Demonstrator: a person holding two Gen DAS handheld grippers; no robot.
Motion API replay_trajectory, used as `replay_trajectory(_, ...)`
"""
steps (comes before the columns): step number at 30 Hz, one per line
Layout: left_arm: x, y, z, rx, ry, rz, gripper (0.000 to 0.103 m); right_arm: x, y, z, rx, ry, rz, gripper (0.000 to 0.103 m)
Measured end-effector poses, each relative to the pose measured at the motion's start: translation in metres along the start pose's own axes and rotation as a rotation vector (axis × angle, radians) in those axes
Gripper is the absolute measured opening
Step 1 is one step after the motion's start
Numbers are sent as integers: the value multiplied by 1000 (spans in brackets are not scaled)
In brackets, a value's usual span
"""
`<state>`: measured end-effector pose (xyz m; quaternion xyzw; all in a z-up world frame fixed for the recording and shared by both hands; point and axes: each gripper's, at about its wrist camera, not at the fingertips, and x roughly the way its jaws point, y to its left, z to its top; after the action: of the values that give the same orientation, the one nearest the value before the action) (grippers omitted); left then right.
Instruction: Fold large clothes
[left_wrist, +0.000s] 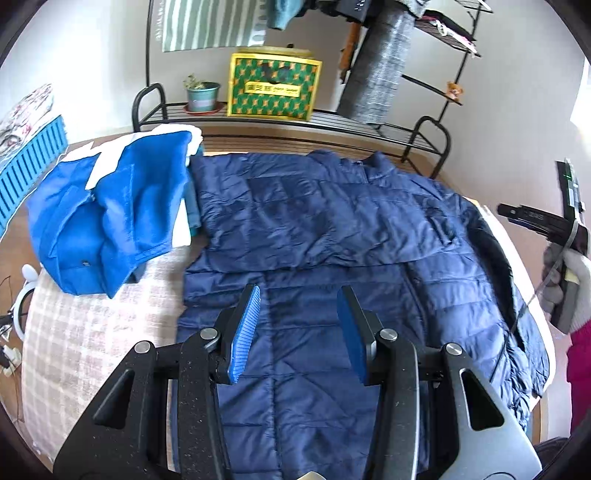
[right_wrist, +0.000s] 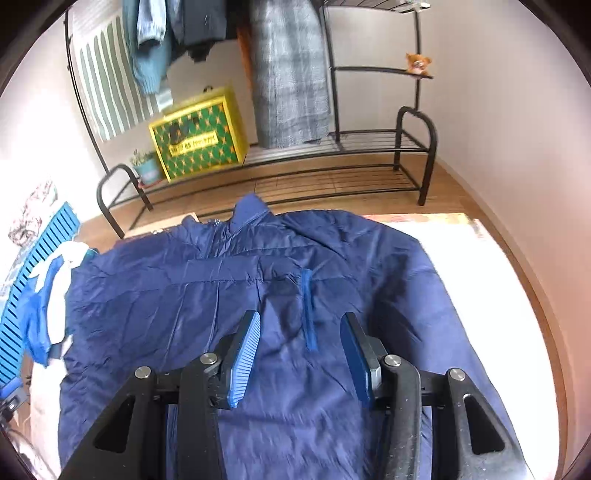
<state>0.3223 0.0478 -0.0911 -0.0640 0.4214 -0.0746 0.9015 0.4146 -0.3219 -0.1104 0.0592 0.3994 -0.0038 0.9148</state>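
Note:
A navy quilted puffer jacket (left_wrist: 332, 236) lies spread across the table, collar toward the far edge, with its sleeves folded in across the chest. My left gripper (left_wrist: 299, 291) hovers above its lower half, jaws open and nothing between the blue pads. In the right wrist view the same jacket (right_wrist: 258, 295) fills the middle, and my right gripper (right_wrist: 301, 319) stands open above it, near a zipped chest pocket (right_wrist: 308, 306). No cloth is held by either. The right-hand tool, held in a gloved hand (left_wrist: 569, 280), shows at the right edge of the left wrist view.
A bright blue garment (left_wrist: 107, 214) lies bunched on the table's left side over a checked cloth (left_wrist: 92, 343). Behind the table stands a black metal rack (right_wrist: 332, 162) with a yellow-green box (left_wrist: 273, 86), a potted plant (left_wrist: 201, 94) and hanging clothes. A blue crate (right_wrist: 33, 280) sits at the left.

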Motion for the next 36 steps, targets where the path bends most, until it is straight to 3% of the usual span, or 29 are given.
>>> replay_trajectory(4,-9,-17,-3,13,-6,-68,44,-52,-25,-23,8,-27,-13,47)
replay_trajectory(9,-18,-55,-12,109,-8,-132,44,-110,-73,-74,49,-31,-70,47)
replay_trajectory(17,-18,-88,-24,155,18,-181,44,-160,-168,-184,196,71,-199,47)
replay_trajectory(22,-16,-101,-35,178,42,-191,44,-156,-225,-236,373,142,-259,47)
replay_trajectory(27,-12,-106,-42,195,58,-186,44,-139,-262,-267,526,202,-325,52)
replay_trajectory(31,-9,-106,-43,188,65,-183,44,-129,-282,-286,625,228,-292,52)
replay_trajectory(36,-8,-102,-39,166,63,-190,44,-117,-284,-288,640,247,-275,52)
